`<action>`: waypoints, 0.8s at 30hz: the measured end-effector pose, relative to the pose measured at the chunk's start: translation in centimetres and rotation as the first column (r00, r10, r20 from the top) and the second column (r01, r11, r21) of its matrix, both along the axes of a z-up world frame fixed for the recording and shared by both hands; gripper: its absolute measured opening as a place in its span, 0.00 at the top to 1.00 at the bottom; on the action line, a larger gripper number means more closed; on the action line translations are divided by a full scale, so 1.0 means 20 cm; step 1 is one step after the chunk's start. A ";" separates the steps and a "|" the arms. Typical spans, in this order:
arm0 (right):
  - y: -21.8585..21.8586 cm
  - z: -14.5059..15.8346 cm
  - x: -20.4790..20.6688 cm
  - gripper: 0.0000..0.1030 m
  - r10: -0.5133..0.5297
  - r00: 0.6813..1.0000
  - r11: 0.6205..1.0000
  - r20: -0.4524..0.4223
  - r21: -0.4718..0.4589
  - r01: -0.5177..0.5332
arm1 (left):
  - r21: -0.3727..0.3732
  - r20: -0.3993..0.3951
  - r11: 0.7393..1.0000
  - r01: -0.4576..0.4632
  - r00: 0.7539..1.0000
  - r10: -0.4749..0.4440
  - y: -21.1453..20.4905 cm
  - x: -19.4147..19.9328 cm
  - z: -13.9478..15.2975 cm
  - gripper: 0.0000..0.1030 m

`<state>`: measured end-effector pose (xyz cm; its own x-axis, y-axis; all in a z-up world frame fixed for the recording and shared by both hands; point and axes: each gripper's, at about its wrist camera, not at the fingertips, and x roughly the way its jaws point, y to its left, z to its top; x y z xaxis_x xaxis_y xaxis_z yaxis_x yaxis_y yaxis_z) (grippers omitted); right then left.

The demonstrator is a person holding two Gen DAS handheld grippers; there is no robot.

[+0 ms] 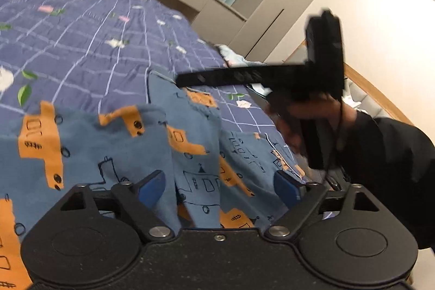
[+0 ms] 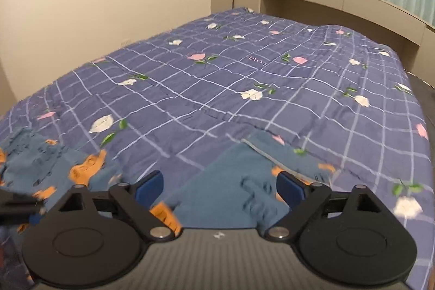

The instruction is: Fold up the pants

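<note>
Beige walls surround a floral grid bedspread (image 2: 244, 78) bearing blue pants (image 1: 114, 143).

- On my bedspread (image 2: 217, 89), seen from my right wrist camera, I read the embroidered word "LOVE", upside down.
- I find nothing else legible.

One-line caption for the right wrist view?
Right gripper, fingers spread open, over blue printed pants lying on a purple checked floral bedspread.
</note>
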<state>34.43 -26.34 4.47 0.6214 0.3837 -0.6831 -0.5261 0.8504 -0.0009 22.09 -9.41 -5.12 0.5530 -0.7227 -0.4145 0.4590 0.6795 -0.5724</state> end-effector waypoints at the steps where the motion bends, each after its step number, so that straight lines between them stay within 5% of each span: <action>1: 0.03 -0.01 0.04 0.14 0.002 1.000 1.000 -0.008 -0.010 -0.002 | -0.010 -0.015 1.000 0.000 1.000 0.000 0.00 0.01 -0.01 0.25; 12: 0.28 -0.18 0.23 0.27 -0.057 0.996 0.988 -0.061 -0.147 0.048 | 0.048 -0.117 0.995 -0.083 0.989 0.088 0.05 0.06 -0.04 0.37; 16: 0.32 -0.23 0.25 0.51 -0.105 0.993 0.974 -0.061 -0.208 0.090 | 0.086 -0.155 0.992 -0.094 0.982 0.106 0.04 0.09 -0.04 0.67; 18: 0.31 -0.23 0.25 0.70 -0.124 0.991 0.971 -0.049 -0.212 0.111 | 0.092 -0.183 0.992 -0.086 0.978 0.102 0.04 0.10 -0.05 0.89; 19: 0.30 -0.22 0.24 0.88 -0.131 0.990 0.970 -0.045 -0.210 0.119 | 0.089 -0.186 0.993 -0.084 0.978 0.099 0.04 0.10 -0.05 0.92; 20: 0.29 -0.21 0.24 0.95 -0.133 0.990 0.972 -0.044 -0.201 0.122 | 0.086 -0.184 0.993 -0.076 0.979 0.091 0.04 0.11 -0.05 0.96; 24: 0.19 -0.14 0.18 0.98 -0.155 0.988 0.978 -0.001 -0.138 0.154 | 0.097 -0.148 0.994 -0.054 0.987 0.068 0.00 0.10 -0.01 1.00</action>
